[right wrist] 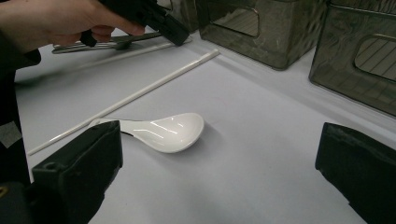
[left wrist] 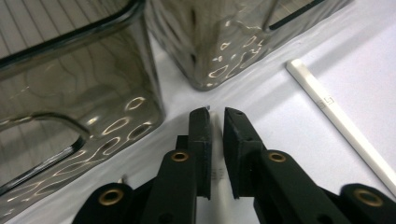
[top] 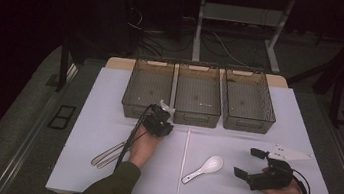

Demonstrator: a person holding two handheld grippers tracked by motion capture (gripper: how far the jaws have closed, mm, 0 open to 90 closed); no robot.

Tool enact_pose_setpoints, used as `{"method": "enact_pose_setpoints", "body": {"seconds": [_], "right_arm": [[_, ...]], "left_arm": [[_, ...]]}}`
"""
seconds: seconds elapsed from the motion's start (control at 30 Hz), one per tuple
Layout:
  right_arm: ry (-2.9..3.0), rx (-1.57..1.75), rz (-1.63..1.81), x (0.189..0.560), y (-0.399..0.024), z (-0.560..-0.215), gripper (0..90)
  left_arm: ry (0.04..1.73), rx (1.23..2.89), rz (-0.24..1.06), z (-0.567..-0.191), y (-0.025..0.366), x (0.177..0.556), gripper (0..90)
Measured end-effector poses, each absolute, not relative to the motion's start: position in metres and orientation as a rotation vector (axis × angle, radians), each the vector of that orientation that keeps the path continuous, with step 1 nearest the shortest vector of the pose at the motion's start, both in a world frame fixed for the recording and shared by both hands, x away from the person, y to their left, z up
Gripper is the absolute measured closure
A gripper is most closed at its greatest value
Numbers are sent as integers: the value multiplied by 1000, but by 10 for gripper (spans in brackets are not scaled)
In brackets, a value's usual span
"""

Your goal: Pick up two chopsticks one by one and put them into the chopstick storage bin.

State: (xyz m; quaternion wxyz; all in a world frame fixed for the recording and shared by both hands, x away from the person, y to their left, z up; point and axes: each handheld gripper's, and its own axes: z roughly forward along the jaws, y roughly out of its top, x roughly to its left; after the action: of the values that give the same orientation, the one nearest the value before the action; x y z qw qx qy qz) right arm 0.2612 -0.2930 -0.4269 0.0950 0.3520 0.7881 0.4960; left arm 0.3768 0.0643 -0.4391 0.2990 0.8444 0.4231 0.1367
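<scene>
The white worktop [top: 106, 118] carries three grey see-through baskets [top: 149, 81] in a row at its far edge. In front of them lie one pair of metal tongs [top: 109, 155], one long thin white stick [top: 184, 164] and one glossy white ceramic spoon [top: 206, 168].

Your right hand-held gripper [top: 248, 162] is wide open and empty, and it is the nearer one to the spoon. The spoon lies on the worktop just to its left. Its long axis slants, bowl towards the baskets and handle towards you.

Your left hand-held gripper [left wrist: 215, 116] sits at the baskets' near wall with its jaws almost together. A pale strip shows in the gap, and you cannot tell whether they pinch it.
</scene>
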Motion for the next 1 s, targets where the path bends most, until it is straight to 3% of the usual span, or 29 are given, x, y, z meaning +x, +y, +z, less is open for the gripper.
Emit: {"method": "enact_pose_setpoints", "body": {"seconds": [0.77,1.0], "right_arm": [[2335,1044,1475,261,-294,-426,7],[2332,1048,1477,261,-294,-426,7]], "left_arm": [[951,2312,300,-438,25,373,816],[852,2282,279,-420,43,359,721]]}}
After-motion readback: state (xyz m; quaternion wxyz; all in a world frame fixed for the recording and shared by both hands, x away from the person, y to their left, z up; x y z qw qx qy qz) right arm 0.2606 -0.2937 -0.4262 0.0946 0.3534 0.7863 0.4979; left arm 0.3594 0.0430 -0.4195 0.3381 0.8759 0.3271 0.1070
